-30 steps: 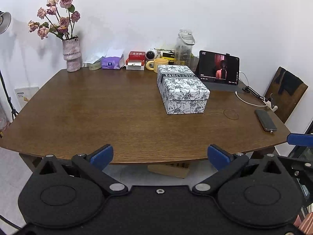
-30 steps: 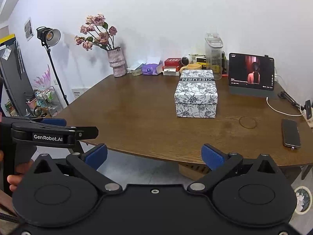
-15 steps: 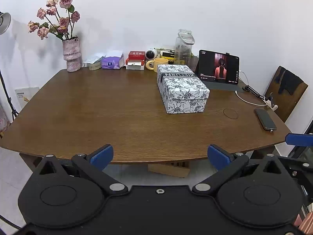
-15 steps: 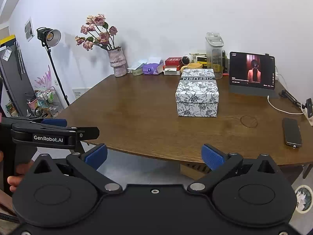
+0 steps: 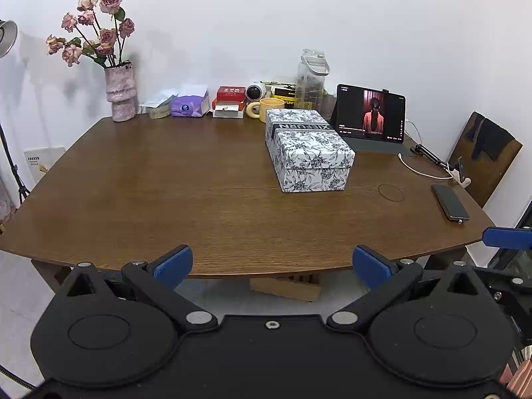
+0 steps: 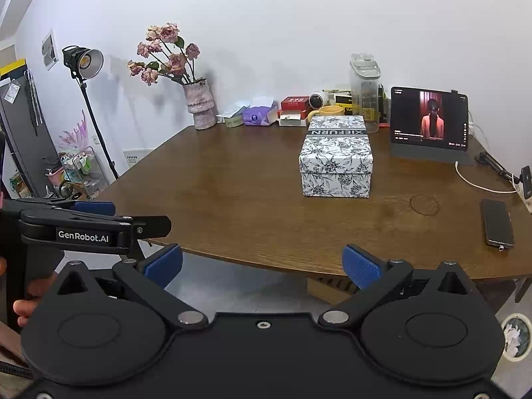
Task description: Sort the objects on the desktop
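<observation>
A black-and-white floral box [image 5: 307,149] [image 6: 337,154] lies right of centre on the brown wooden table [image 5: 186,186] [image 6: 239,196]. A dark phone [image 5: 450,201] [image 6: 497,222] rests near the table's right edge, and a lit tablet [image 5: 369,113] [image 6: 429,116] stands behind the box. My left gripper [image 5: 271,265] hangs open before the table's front edge, holding nothing. My right gripper [image 6: 262,264] is open too, likewise short of the front edge. In the right wrist view the left gripper [image 6: 96,221] shows from the side at the left.
Along the back wall stand a vase of roses [image 5: 119,94], a purple tissue pack [image 5: 189,106], red boxes [image 5: 229,101], a yellow mug [image 5: 267,108] and a clear jug [image 5: 311,81]. A white cable [image 5: 420,169] lies at the right. A light stand [image 6: 83,66] is left of the table.
Both views have drifted very slightly; the box and phone sit a touch lower and more to the right in the right wrist view. Both grippers stay open and nothing on the table has moved.
</observation>
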{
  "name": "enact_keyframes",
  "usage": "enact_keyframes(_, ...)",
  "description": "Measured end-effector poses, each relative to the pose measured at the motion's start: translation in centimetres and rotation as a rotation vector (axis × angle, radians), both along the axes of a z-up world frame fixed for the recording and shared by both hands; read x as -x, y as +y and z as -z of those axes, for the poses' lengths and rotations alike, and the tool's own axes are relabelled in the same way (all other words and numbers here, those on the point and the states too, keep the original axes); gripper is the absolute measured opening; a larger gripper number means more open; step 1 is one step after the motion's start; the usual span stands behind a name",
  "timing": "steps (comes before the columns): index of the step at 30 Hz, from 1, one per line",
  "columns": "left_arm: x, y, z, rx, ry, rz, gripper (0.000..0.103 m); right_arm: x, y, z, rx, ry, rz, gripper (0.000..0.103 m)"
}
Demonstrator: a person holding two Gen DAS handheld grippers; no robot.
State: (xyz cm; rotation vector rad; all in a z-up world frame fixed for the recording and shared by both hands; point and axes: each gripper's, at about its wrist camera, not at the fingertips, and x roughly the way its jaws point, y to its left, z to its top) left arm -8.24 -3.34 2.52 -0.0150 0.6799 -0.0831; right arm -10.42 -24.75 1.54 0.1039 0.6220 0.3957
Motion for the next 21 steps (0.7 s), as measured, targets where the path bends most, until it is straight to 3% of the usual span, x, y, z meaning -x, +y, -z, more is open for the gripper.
enact_keyframes(21,0.0,-0.2,0.1,-0.010,0.006,-0.010,0.103,-1.2,0.1,-0.3,0.010,-0.014,0.000,0.103)
